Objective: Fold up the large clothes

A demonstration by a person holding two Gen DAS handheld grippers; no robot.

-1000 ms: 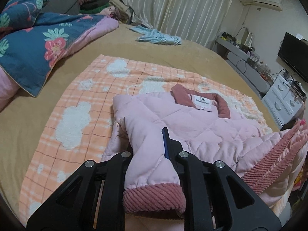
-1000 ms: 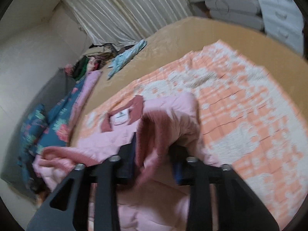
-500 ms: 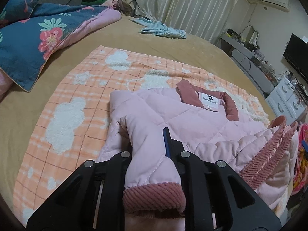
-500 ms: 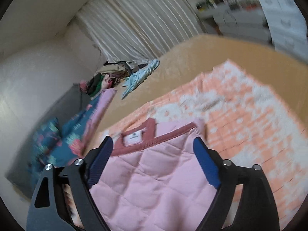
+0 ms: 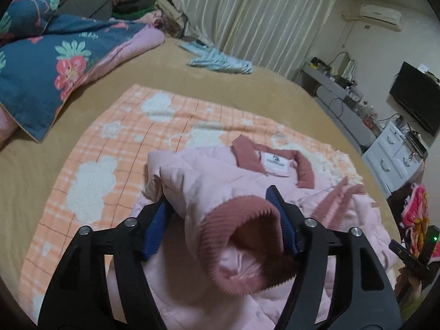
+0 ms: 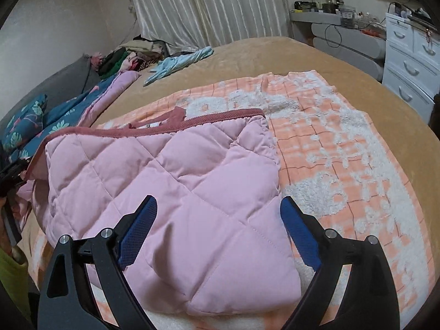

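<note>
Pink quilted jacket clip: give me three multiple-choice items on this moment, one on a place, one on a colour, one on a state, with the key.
1. Where does the pink quilted jacket lie?
A. on the white drawer unit
B. on the orange checked blanket
C. on the floral quilt

2. What colour is the ribbed sleeve cuff between the left gripper's fingers?
A. dusty red-pink
B. light blue
C. green

3. How do the right gripper's jaws stand?
A. clamped on the collar
B. shut on nothing
C. open, with folded jacket fabric below them

Key: 1 B, the checked blanket shows around the jacket's edges. 2 A, the cuff matches the collar trim. 3 C, the blue pads stand wide apart, gripping nothing.
</note>
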